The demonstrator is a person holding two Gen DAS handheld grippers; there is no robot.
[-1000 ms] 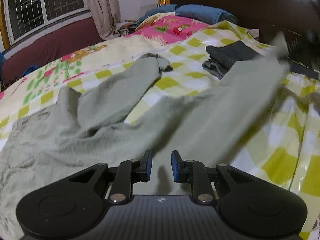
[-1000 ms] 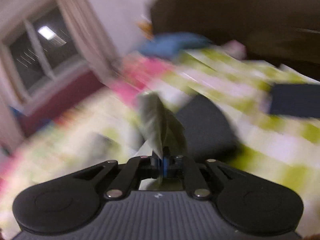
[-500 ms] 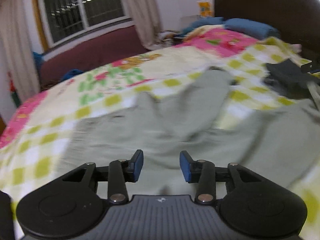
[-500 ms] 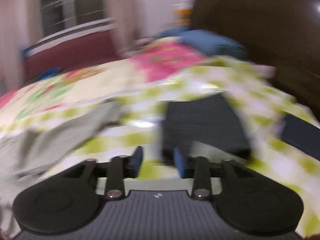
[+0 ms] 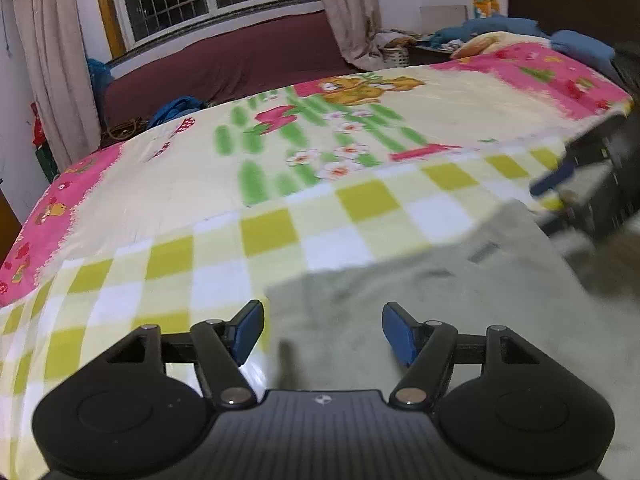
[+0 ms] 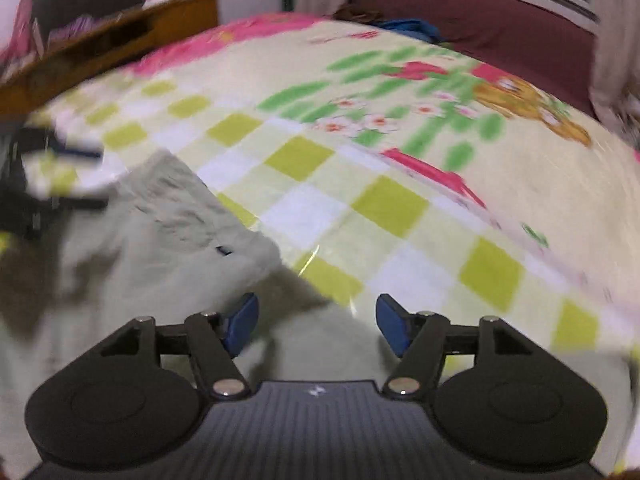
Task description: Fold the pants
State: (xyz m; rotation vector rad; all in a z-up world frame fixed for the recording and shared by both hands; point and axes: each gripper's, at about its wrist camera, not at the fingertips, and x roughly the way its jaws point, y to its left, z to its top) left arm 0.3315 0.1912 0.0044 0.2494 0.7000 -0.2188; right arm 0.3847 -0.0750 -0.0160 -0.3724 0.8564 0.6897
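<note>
My left gripper and right gripper have just been opening, jaws apart with nothing clamped; the pants lie flat on the bedspread, lower right of left view

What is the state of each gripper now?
Left gripper: open, just opening, holding nothing, above the pants.
Right gripper: open, just opening, holding nothing.

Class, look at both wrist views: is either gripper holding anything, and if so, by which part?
Nothing is held. The left gripper and right gripper have just been opening, with empty jaws above the green pants.
</note>
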